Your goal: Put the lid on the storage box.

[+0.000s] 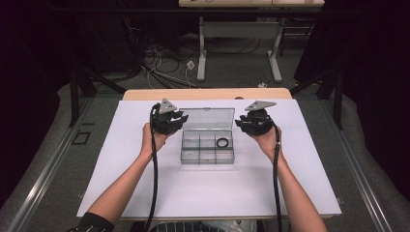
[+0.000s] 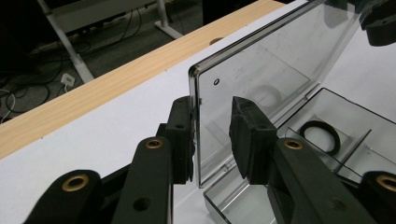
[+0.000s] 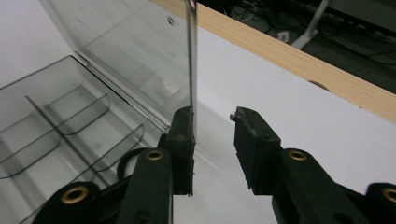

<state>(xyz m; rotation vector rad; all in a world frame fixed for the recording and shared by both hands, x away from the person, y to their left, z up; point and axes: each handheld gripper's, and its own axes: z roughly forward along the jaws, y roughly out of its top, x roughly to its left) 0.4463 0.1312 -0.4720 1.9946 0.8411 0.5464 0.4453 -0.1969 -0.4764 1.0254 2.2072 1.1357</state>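
A: Where was the clear box [image 1: 207,147] when we looked?

B: It stood in the middle of the white counter [image 1: 145,188], with its lid [image 1: 209,118] raised upright at the 12 o'clock side. One black ring [image 1: 222,143] lay in a compartment at about 3 o'clock of the tray.

A: And our two tools?

B: The left hand-held gripper [image 2: 212,133] was at the 9 o'clock edge of the lid, with the jaws spread on both sides of the thin plastic. One pad was touching or almost touching it, the other stood apart. The right hand-held gripper [image 3: 212,140] was at the 3 o'clock edge, also spread, with the lid edge beside one pad.

A: How would the lid handle?

B: We judged it light, stiff and smooth, so probably slippery, and perhaps brittle at the hinge. We thought the side edges near the top corners were the best place to hold it, with gentle pressure.

A: Any writing?

B: We could read no brand or label.
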